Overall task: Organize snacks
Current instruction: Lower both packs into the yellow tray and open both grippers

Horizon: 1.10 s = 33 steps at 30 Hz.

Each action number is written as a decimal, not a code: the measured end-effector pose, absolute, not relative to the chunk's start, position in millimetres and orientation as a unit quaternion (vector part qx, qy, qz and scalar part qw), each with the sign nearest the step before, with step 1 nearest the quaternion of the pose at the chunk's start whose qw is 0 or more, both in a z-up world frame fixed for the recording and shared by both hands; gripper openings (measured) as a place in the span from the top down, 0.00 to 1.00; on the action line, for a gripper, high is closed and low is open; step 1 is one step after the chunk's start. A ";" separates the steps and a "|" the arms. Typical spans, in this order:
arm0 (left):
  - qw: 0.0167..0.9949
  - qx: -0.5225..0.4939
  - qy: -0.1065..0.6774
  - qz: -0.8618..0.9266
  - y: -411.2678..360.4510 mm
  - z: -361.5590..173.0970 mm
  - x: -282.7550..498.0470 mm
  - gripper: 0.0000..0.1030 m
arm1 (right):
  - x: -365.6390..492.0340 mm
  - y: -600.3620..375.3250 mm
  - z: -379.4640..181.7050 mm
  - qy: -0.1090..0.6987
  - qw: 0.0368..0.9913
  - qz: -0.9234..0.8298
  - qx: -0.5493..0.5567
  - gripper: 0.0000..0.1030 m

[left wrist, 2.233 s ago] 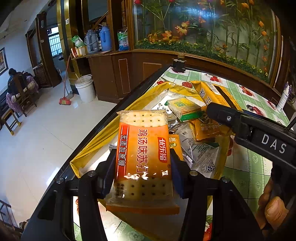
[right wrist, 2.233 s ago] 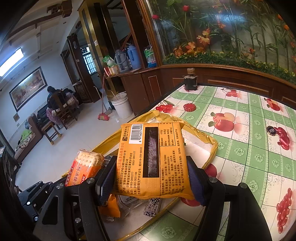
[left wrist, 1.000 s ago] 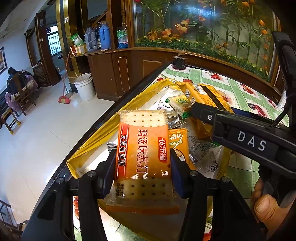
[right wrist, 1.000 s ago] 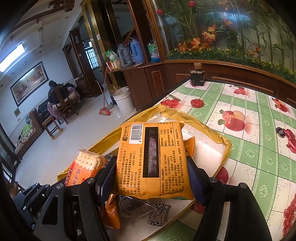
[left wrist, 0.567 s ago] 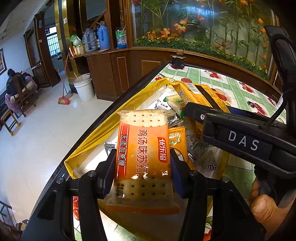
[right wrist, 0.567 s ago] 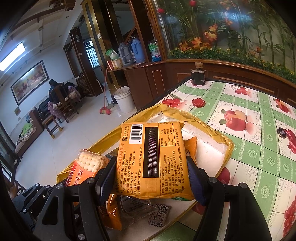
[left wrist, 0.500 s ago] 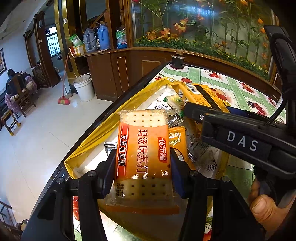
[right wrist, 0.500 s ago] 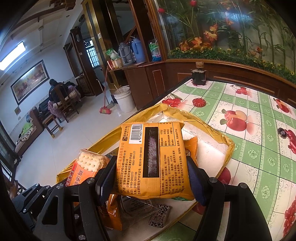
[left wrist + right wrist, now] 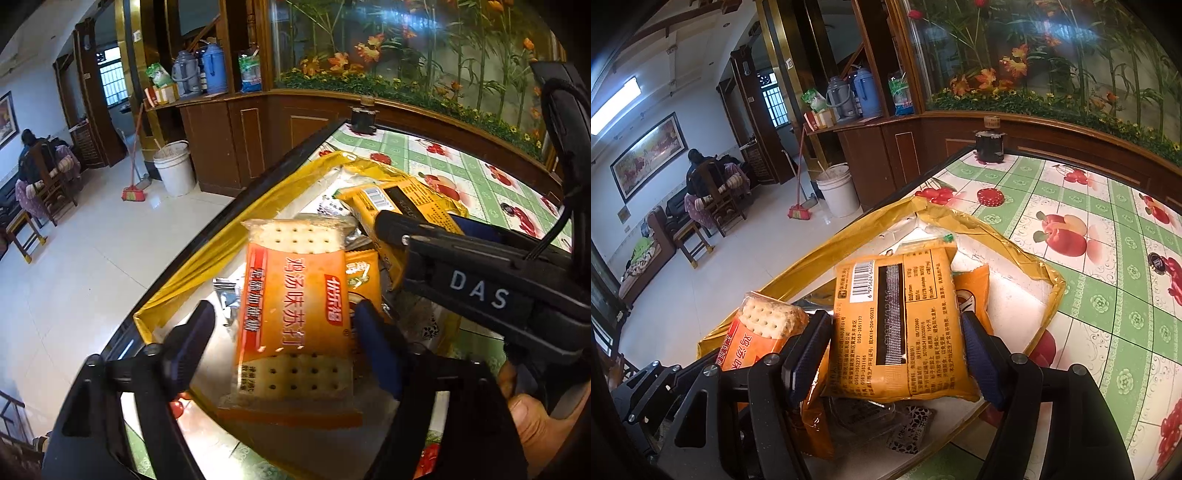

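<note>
Tools (image 9: pixel 282 334) (image 9: pixel 897 350) angled downward; left one opening.

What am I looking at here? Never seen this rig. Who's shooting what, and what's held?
No robot: a person holds a two-finger clamp in each hand, with a fisheye camera on each looking along its fingers. One picture is from the left gripper, the other from the right gripper. Below them a gold-rimmed tray holding small snack packets sits on a table with a fruit-print cloth. The left jaws have just been opening; the orange cracker pack is between them, with a clear gap at one finger. The right gripper clamps a yellow snack pack.
</note>
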<state>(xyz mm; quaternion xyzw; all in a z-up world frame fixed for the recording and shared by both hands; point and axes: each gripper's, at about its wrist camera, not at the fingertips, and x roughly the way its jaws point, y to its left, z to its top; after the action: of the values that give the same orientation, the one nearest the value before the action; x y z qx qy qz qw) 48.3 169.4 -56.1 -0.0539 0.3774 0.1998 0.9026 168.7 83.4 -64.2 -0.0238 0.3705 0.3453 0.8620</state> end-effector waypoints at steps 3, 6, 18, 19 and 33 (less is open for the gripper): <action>0.906 -0.049 0.364 0.209 168.6 -50.5 43.2 0.21 | 168.0 78.1 -61.2 0.370 0.864 0.342 -0.017 0.26; 0.910 -0.049 0.356 0.210 167.8 -45.5 38.4 0.21 | 165.8 70.0 -54.6 0.366 0.866 0.341 -0.005 0.25; 0.925 -0.040 0.315 0.209 154.4 -14.6 10.3 0.20 | 133.5 24.9 -16.7 0.330 0.884 0.332 0.018 0.21; 0.926 -0.039 0.312 0.209 152.9 -12.0 7.6 0.19 | 130.2 20.5 -14.6 0.328 0.885 0.329 0.019 0.20; 0.934 -0.035 0.302 0.190 129.6 7.9 -29.9 0.19 | 82.4 -56.1 -13.6 0.326 0.898 0.293 0.030 0.19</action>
<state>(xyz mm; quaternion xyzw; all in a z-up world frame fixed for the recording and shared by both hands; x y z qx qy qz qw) -29.9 129.6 7.9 -0.0354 0.3017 0.1897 0.9337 82.4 -56.1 -13.6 0.0299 0.3262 0.2934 0.8981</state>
